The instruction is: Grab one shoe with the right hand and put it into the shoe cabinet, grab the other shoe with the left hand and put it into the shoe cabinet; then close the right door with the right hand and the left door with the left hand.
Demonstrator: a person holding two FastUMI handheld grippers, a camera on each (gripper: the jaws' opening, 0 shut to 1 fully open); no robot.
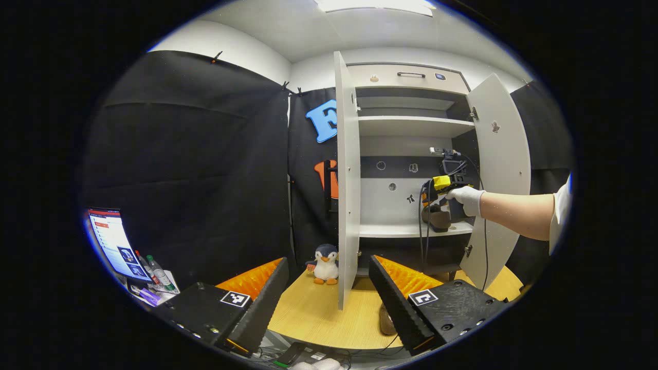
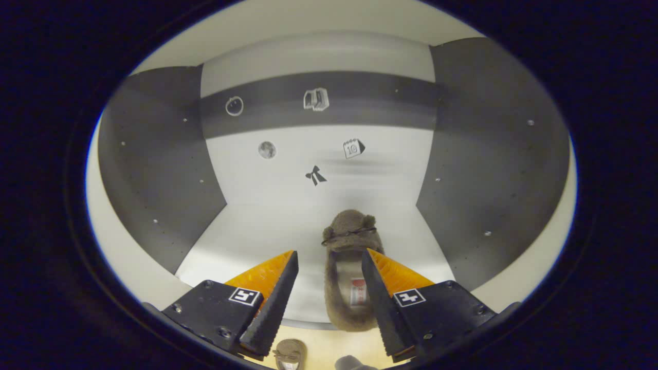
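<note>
Two shoes, two doors: one shoe on the shelf, one on the worktop, both doors open.

Your right gripper [image 2: 329, 280] is inside the cabinet [image 1: 411, 126], fingers spread wide; the shoe [image 2: 349, 272] lies on the shelf [image 2: 247, 241] between them, toe to the back wall, and I can't tell if either finger touches it. In the left gripper view, your gloved hand [image 1: 465, 199] holds that gripper at the shelf. The second shoe [image 1: 386, 319] sits on the worktop [image 1: 318, 313], just beside your left gripper [image 1: 326, 293], whose fingers are wide and hold nothing. Left door [image 1: 347, 180] and right door [image 1: 496, 169] both stand open. One penguin toy [image 1: 326, 264] stands by the left door.
</note>
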